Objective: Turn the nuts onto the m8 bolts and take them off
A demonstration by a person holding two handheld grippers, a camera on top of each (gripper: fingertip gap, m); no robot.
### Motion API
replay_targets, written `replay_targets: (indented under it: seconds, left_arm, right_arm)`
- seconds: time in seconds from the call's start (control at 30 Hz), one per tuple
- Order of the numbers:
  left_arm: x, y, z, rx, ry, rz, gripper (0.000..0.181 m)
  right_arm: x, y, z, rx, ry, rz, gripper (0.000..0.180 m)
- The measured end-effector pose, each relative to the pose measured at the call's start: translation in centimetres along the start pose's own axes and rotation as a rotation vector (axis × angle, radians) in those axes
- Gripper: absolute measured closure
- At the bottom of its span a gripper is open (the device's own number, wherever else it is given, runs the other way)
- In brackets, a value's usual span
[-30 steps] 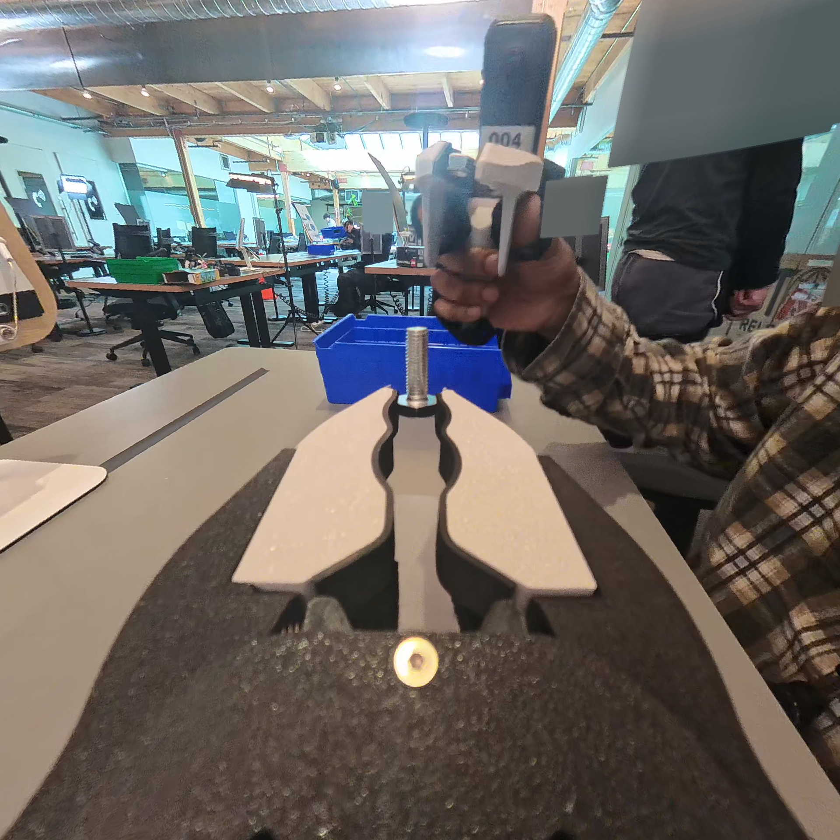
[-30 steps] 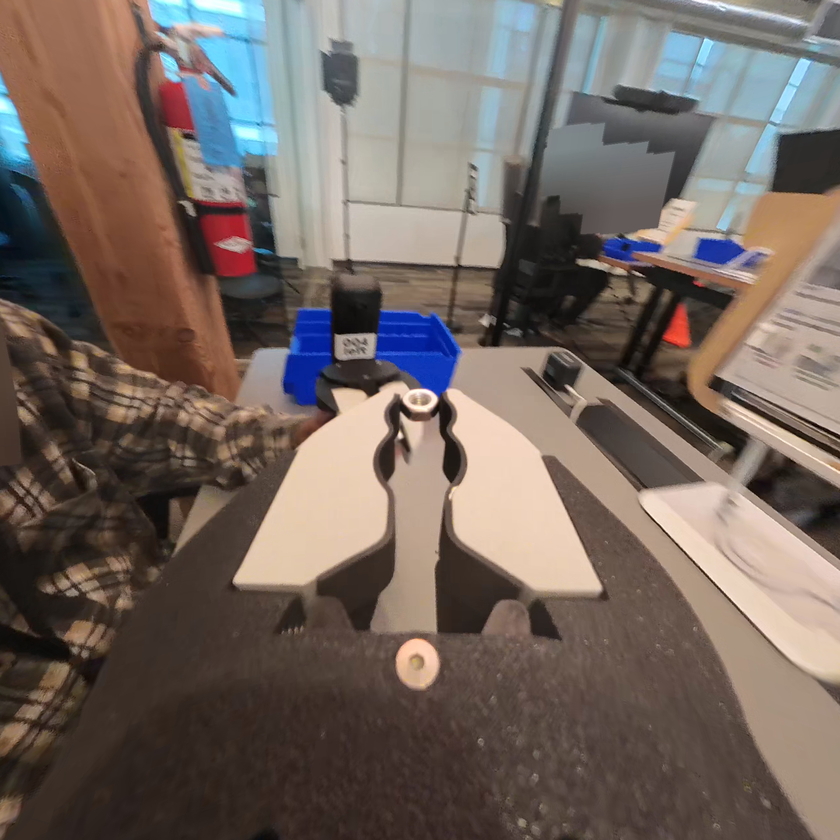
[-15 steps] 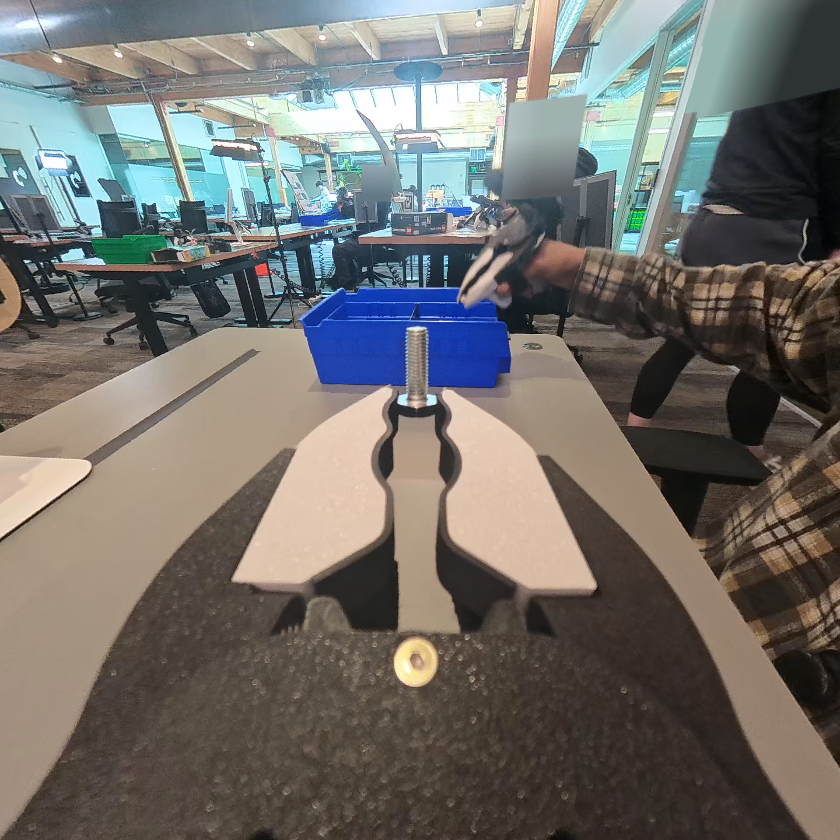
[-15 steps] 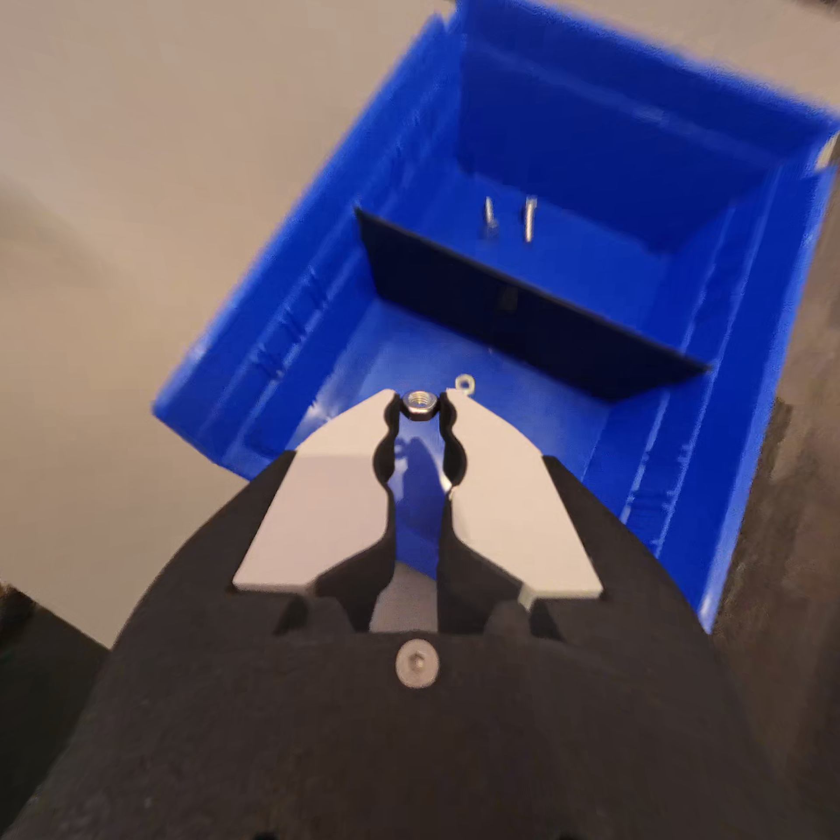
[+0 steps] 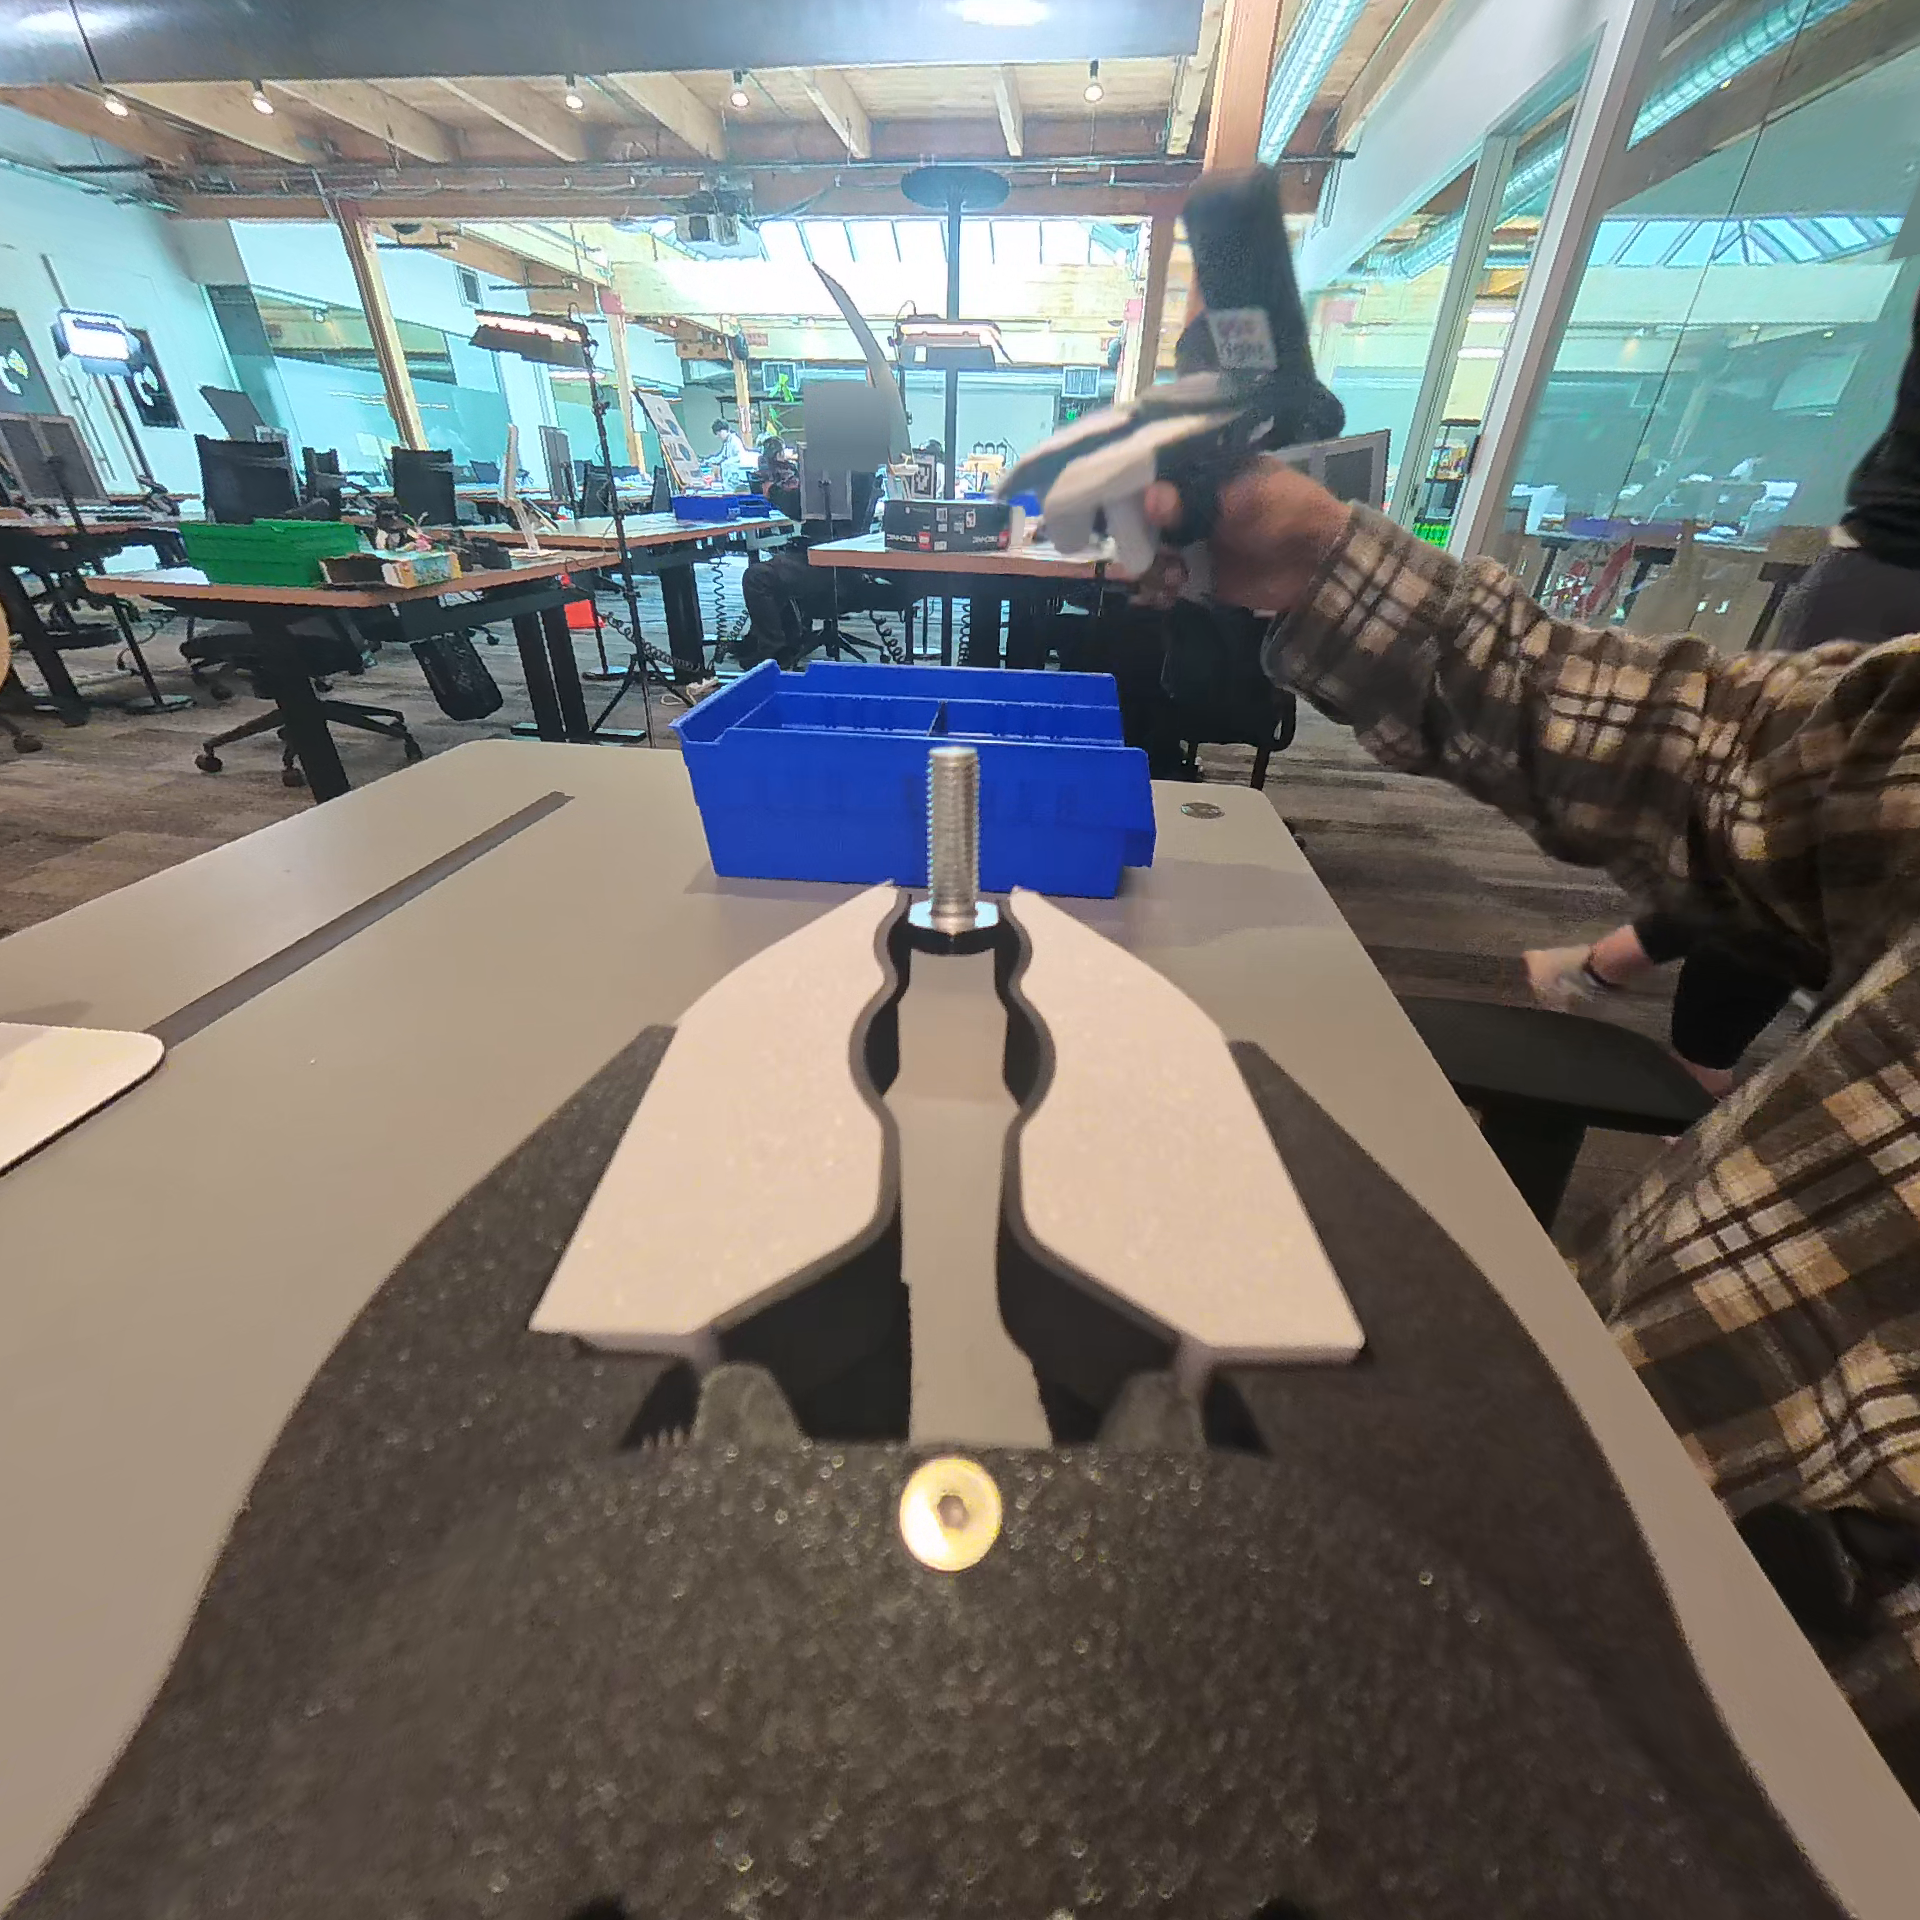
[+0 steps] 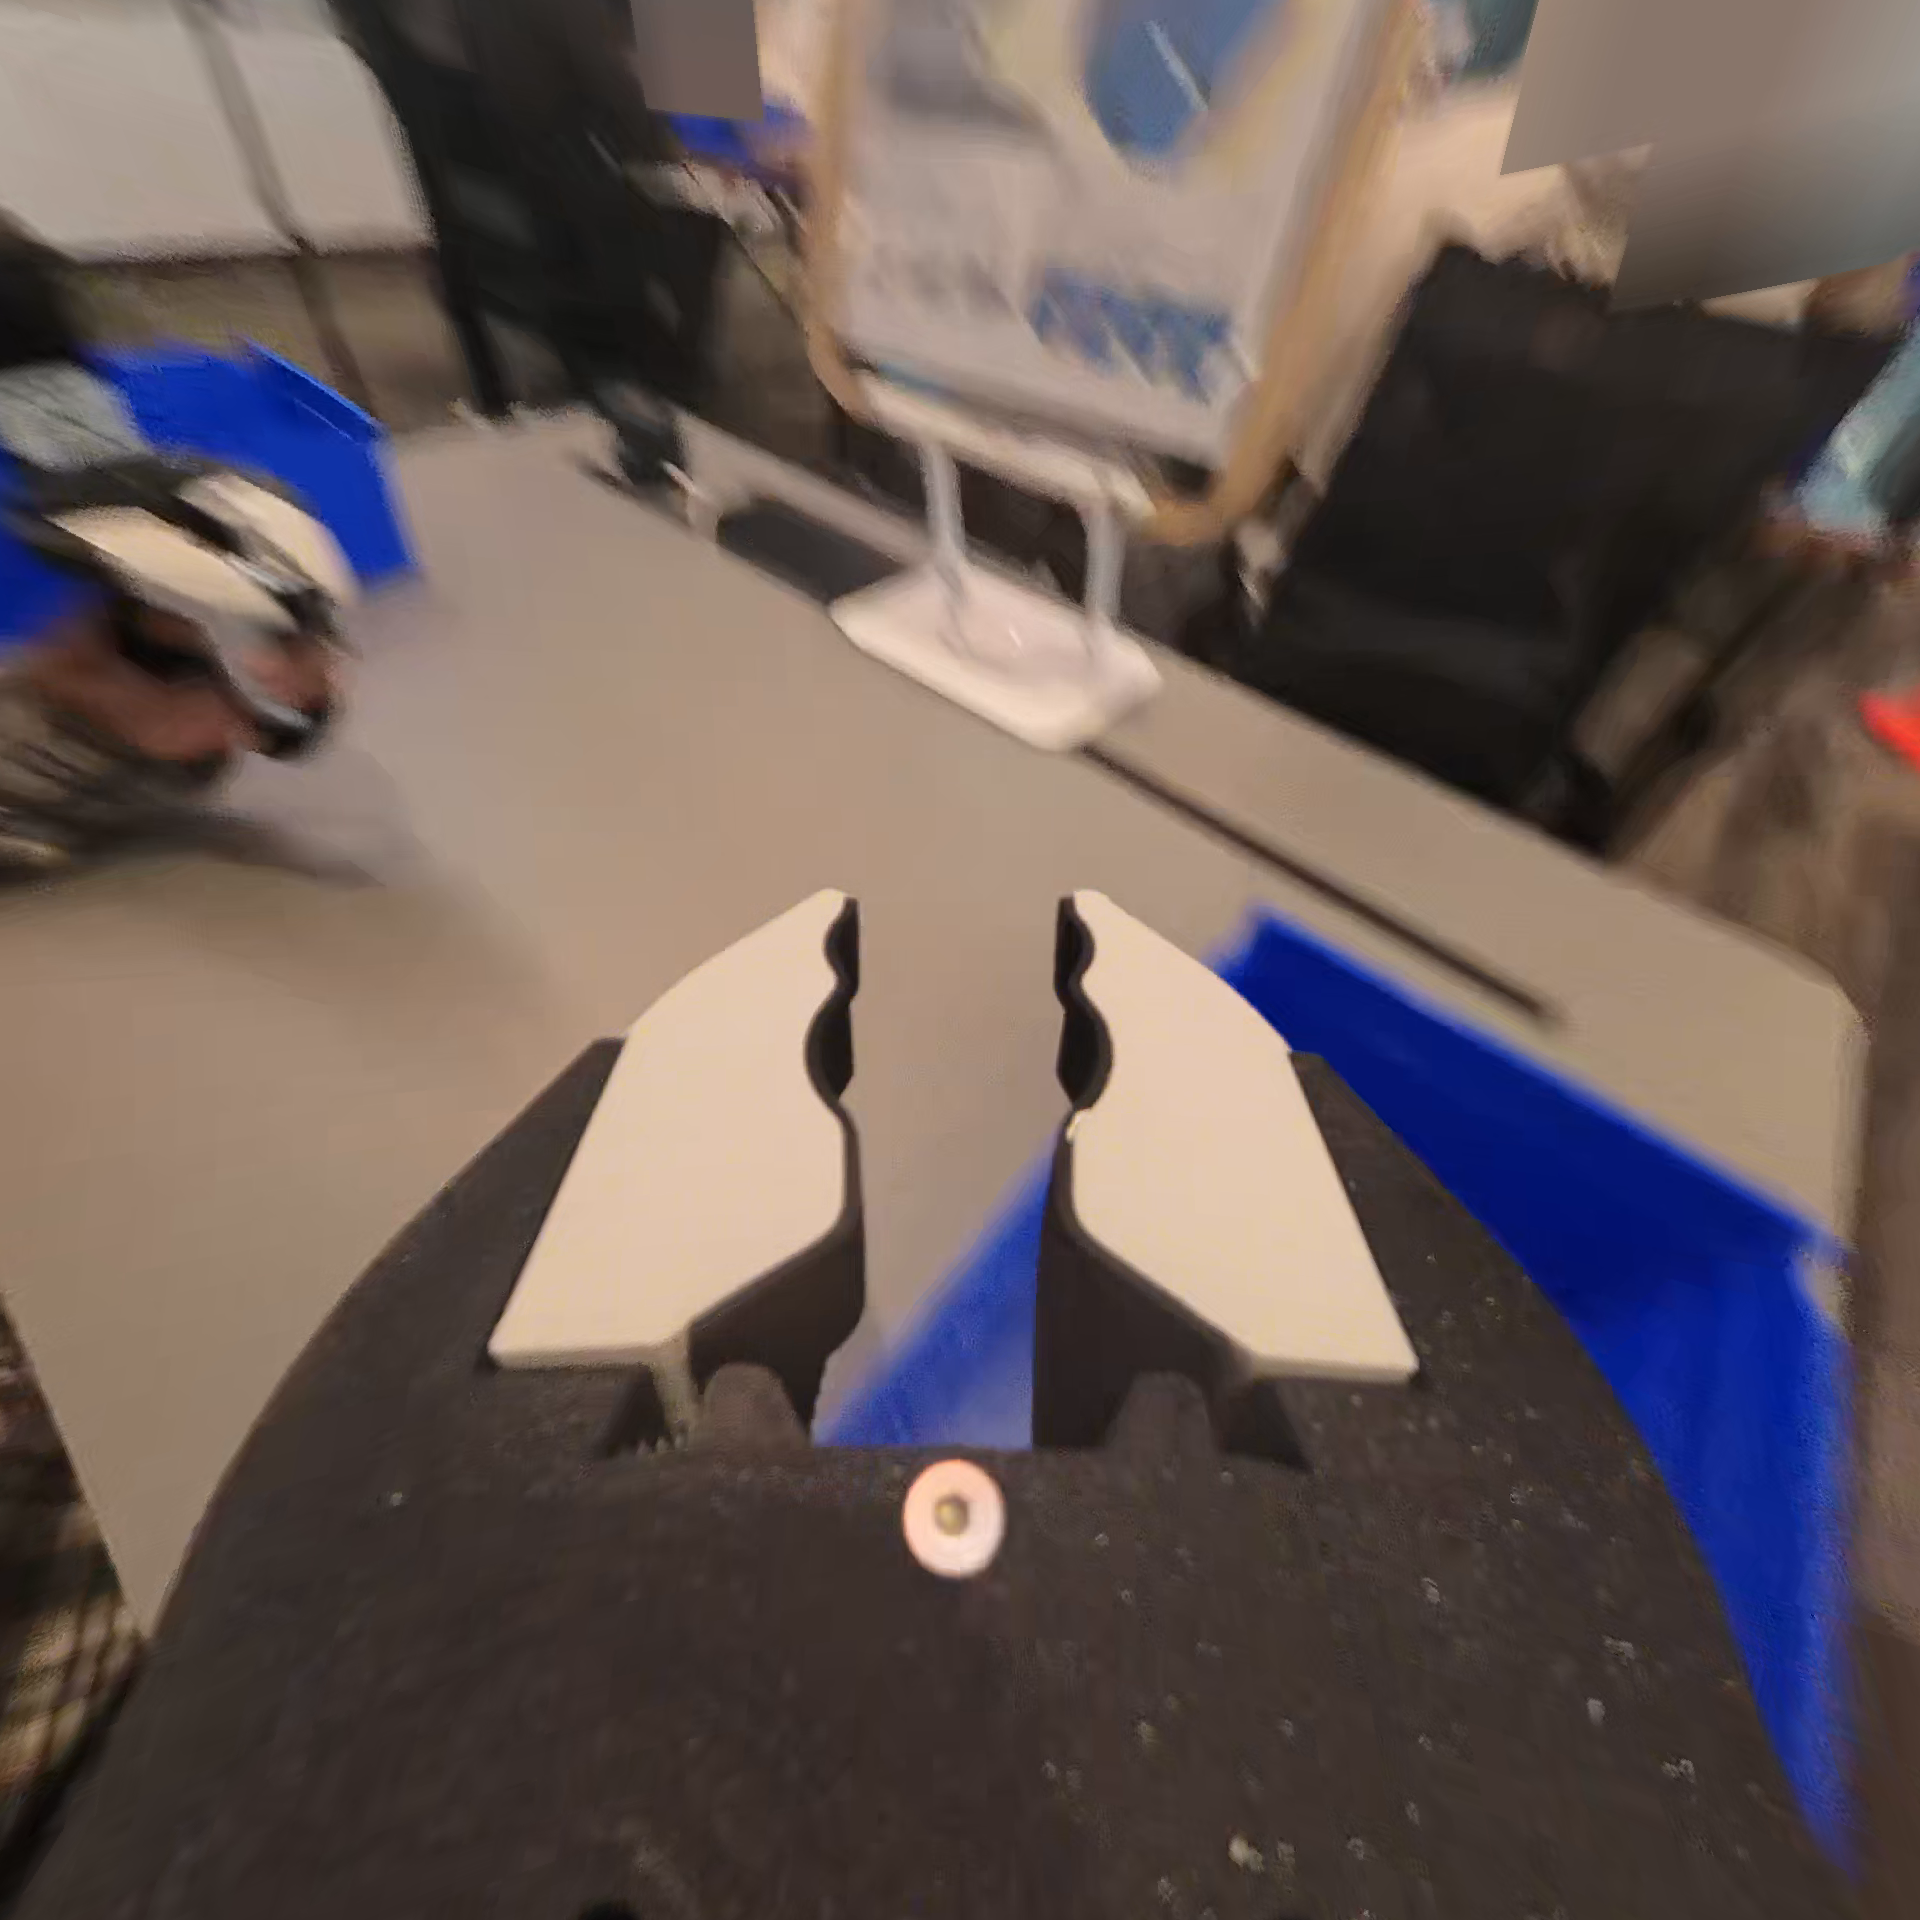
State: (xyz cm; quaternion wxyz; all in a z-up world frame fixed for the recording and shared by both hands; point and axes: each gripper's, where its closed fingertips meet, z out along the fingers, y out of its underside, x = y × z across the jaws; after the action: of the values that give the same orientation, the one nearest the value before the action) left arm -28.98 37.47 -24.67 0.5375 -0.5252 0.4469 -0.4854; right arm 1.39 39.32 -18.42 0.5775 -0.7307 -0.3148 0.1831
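In the left wrist view my left gripper [image 5: 954, 914] is shut on the hex head of a silver bolt [image 5: 953, 831]. The bolt stands upright with its threaded shank bare and no nut on it. A blue bin [image 5: 914, 790] stands on the grey table [image 5: 416, 987] just behind it. My right gripper shows in the same view [image 5: 1122, 468], raised above and right of the bin in a hand with a plaid sleeve. In the blurred right wrist view my right gripper [image 6: 958, 914] is open with nothing between its fingers, above the table beside the blue bin [image 6: 1507, 1143].
A white stand base [image 6: 997, 644] with a sign on it sits at the table's far side, next to a dark slot [image 6: 1299, 883] in the tabletop. A white pad [image 5: 62, 1081] lies at the left edge. A person [image 5: 1766, 935] sits at the right. The gap from one gripper's tips to the other's is roughly 30 centimetres.
My right gripper carried a nut over the blue bin, opened and let it go, then swung up and away. My left gripper kept still, holding the bolt.
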Motion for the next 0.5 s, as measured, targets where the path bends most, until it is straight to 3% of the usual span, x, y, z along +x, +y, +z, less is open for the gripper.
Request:
replay_targets:
  seconds: [0.07,0.17,0.33,0.5]
  left_arm:
    - [0.0,0.0,0.0,0.002,-0.001,-0.002,0.166]
    - [0.0,0.0,-0.1,0.002,0.0,-0.005,0.166]
    - [0.0,0.1,0.0,0.001,0.006,-0.009,0.166]
    - [0.2,-0.1,-0.1,0.005,0.01,-0.005,0.166]
  right_arm:
    - [-4.9,-3.8,2.7,0.149,-0.158,-0.047,0.144]
    - [-12.3,-6.4,7.1,0.27,-0.401,-0.086,0.145]
    - [-21.0,-6.2,14.5,0.297,-0.675,-0.085,0.148]
    - [-24.7,-5.3,19.0,0.257,-0.796,-0.052,0.151]
